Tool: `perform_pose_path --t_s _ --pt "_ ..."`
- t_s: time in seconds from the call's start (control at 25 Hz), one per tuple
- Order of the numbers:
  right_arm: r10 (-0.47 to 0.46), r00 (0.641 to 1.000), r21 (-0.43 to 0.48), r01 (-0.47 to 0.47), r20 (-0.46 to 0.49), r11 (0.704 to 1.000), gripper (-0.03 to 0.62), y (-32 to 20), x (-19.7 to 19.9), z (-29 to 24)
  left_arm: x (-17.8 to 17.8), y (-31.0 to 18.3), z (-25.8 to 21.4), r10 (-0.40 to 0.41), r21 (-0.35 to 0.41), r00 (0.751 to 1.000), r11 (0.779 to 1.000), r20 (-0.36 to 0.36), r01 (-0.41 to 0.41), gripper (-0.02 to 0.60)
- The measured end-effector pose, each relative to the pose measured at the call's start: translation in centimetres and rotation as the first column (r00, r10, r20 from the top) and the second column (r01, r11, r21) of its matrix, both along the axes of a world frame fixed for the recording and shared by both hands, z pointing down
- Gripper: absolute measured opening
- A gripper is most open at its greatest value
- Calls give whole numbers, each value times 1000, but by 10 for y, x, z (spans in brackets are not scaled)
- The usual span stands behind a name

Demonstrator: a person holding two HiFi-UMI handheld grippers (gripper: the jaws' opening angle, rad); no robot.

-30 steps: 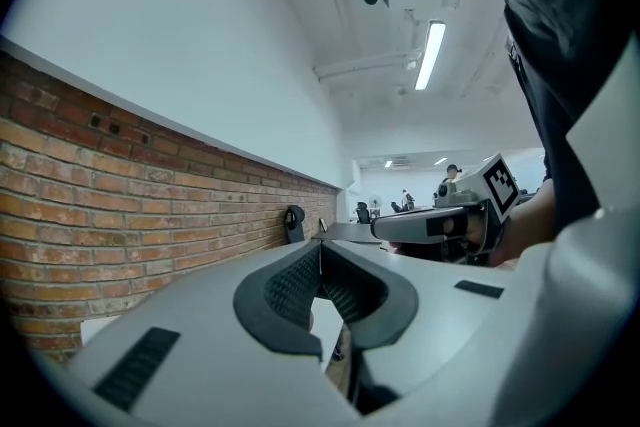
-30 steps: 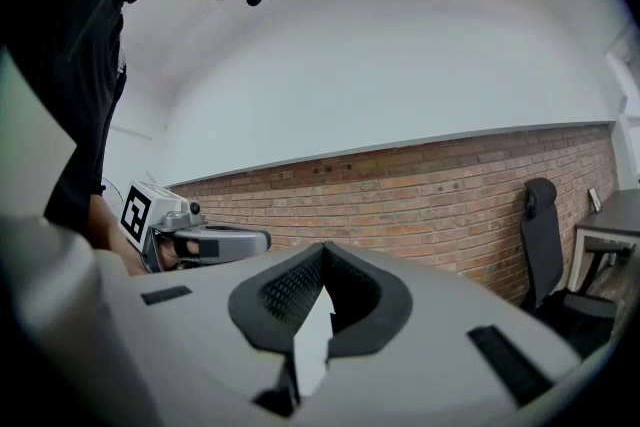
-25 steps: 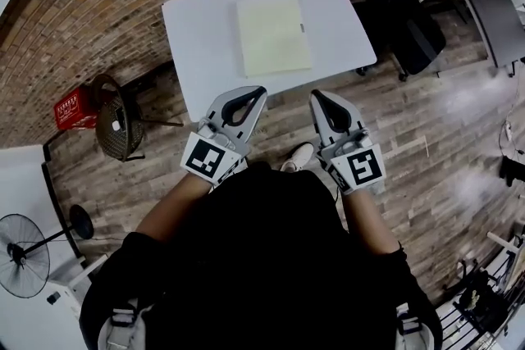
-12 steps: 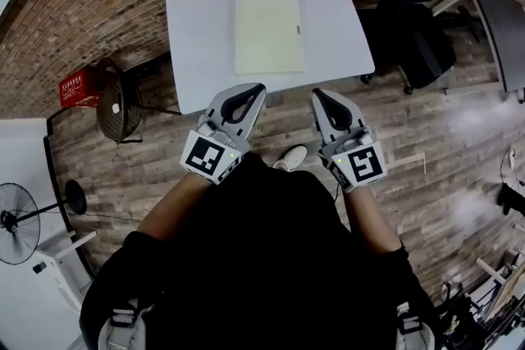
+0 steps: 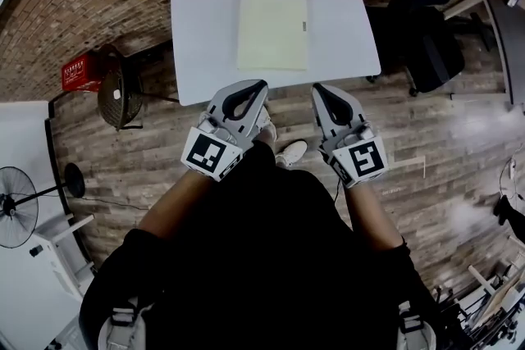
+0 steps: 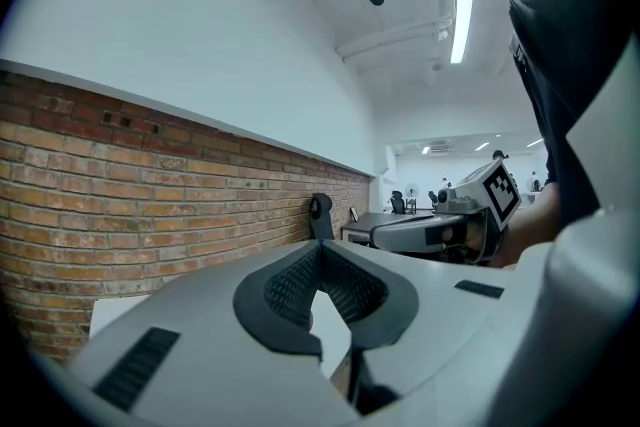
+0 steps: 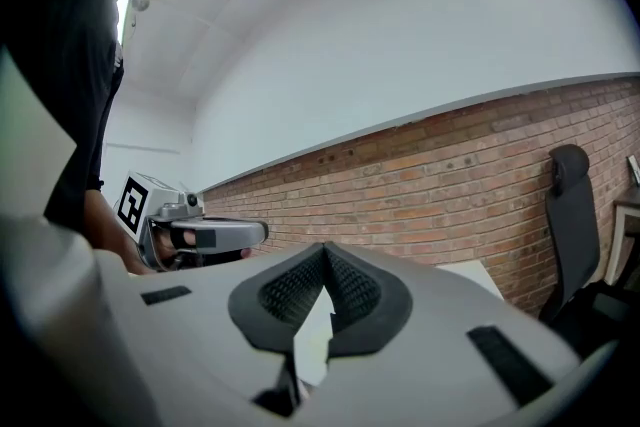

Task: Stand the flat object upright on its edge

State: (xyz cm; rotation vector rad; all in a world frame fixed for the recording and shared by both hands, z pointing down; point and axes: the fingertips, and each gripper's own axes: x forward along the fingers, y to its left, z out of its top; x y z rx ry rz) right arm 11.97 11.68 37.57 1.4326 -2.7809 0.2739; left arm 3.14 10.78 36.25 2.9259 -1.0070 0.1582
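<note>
Now faces the white rectangular table (image 5: 197, 29) more squarely than a second ago, grey left gripper (image 5: 258, 86) at 7 o'clock of the pale-yellow flat rectangular pad (image 5: 273, 29) lying flat mid-table, grey right gripper (image 5: 317, 88) at 5 o'clock, both clamped shut on nothing, short of the near edge, so upending looks not yet begun.

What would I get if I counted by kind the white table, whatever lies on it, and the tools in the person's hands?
white table: 1
pale yellow flat object, lying flat on the table: 1
hand-held grippers: 2 (left gripper, right gripper)
Total: 4
</note>
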Motion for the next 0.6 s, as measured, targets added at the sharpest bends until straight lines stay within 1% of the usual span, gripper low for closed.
perform_pose_path --t_s 0.2,0.32,0.6 --pt "1 1000 -48 -1 -2 999 6 -21 -1 8 0 -22 6 8 -8 1000 1000 -15 -9 20" --pt "10 1000 -65 -11 -25 998 6 -38 2 13 0 -40 4 21 -5 999 1000 -34 -21 20" --pt "24 998 -109 -30 -52 994 7 -92 -10 20 -17 -93 8 22 -16 999 1000 -33 -22 20"
